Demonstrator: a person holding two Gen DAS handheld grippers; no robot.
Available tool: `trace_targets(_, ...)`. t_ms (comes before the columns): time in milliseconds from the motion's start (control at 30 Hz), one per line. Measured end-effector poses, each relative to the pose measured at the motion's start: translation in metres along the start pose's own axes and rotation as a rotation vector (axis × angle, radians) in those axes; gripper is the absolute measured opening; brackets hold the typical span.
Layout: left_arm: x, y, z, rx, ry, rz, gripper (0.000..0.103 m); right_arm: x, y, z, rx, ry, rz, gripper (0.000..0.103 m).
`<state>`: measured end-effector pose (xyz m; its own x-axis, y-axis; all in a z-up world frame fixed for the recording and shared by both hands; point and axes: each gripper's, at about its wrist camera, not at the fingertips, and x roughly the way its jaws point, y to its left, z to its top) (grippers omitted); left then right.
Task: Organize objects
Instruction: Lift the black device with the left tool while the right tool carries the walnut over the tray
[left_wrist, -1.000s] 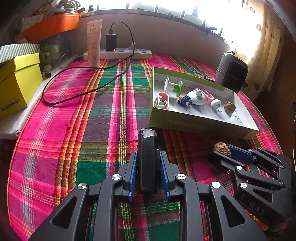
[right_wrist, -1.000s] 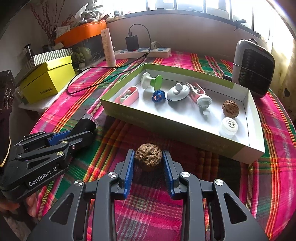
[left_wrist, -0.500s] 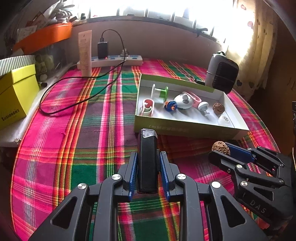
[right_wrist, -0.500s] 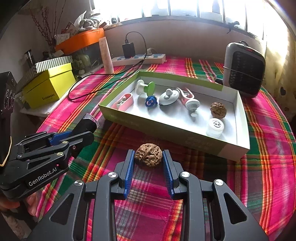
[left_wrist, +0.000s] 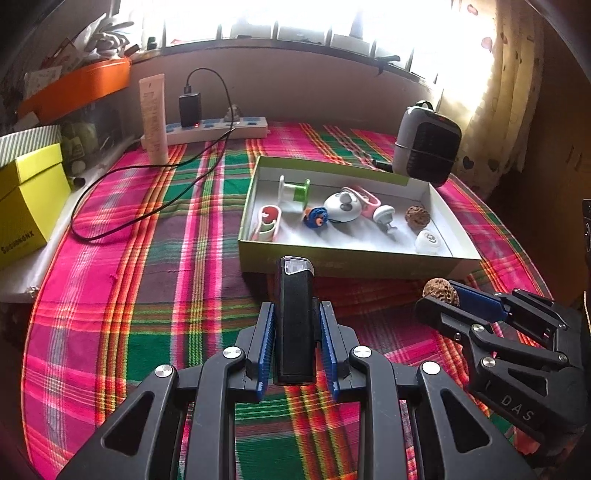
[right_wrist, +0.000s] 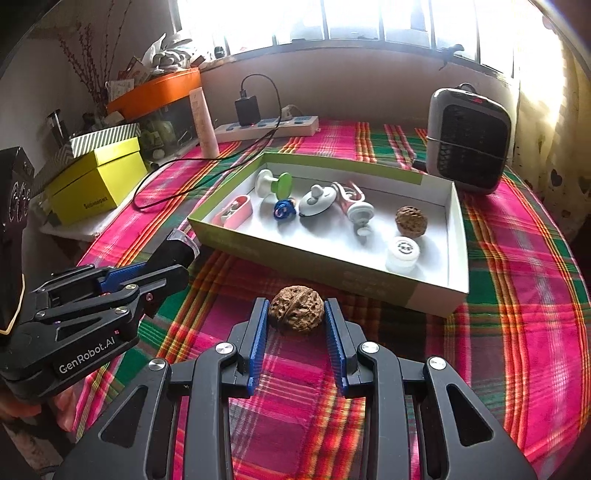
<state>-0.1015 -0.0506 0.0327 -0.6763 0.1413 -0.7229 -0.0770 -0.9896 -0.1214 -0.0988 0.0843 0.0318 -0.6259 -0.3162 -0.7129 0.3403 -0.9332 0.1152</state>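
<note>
Short of the tray's near wall (right_wrist: 332, 266), each hand-held gripper pinches: left (left_wrist: 297, 325) black lighter (left_wrist: 295, 317), right (right_wrist: 297, 317) walnut (right_wrist: 297, 308).

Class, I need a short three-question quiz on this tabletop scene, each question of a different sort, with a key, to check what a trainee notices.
1. True or false: the right gripper is shut on a walnut.
2. Multiple choice: what does the left gripper hold? A) a black light with a clear end B) a white tube C) a charger
3. Fill in: a second walnut lies inside the ____.

Key
1. True.
2. A, the black light.
3. The green-rimmed box, beside a white round cap.
</note>
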Motion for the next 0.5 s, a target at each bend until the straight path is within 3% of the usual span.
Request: trace_targets(500, 0.0, -0.02, 0.013, 0.033, -0.014, -0.014, 0.022, -0.011, -0.021, 0.005, 0.027, -0.029, -0.012, 0.031)
